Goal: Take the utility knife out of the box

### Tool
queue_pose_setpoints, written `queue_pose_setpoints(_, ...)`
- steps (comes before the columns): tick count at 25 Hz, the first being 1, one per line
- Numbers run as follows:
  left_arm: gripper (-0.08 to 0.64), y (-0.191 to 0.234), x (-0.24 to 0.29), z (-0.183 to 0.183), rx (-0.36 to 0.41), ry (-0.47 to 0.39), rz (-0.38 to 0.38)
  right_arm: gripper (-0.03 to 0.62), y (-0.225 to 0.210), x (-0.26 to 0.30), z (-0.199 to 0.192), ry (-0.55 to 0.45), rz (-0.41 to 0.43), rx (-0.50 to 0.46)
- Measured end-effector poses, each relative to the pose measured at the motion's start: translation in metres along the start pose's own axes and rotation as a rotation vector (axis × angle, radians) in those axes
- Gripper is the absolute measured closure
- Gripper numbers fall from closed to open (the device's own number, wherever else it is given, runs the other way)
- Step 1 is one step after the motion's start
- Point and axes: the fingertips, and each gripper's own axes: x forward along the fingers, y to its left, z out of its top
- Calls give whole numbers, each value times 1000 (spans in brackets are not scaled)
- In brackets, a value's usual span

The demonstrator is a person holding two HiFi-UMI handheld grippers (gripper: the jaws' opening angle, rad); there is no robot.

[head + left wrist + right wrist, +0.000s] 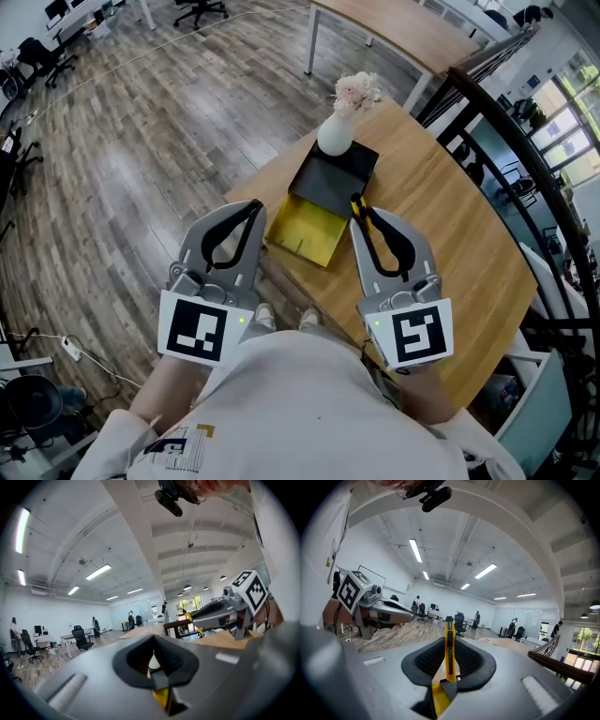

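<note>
now, right gripper (364, 217) jaws clamped on the yellow utility knife (449, 645) near the open box (305, 227), left gripper (255, 208) jaws closed, empty

A round wooden table (459, 225) stands on a plank floor (141, 159). A white vase (335, 137) holding pale flowers (357, 91) stands upright near the table's far edge. A black railing (525, 178) curves along the right side. A second table (394, 26) stands beyond, well apart. Black office chairs (42, 56) occupy the far left, and a white power strip (72, 349) lies on the floor (lower left). Ceiling light strips (98, 572) are lit, and people (95, 626) stand in the distance.
</note>
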Motion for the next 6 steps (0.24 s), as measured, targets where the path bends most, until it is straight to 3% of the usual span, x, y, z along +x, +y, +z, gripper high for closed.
queue_pose_setpoints(6,558,4,3,-2,3,2,4,526,2,5,-8,24,3,3)
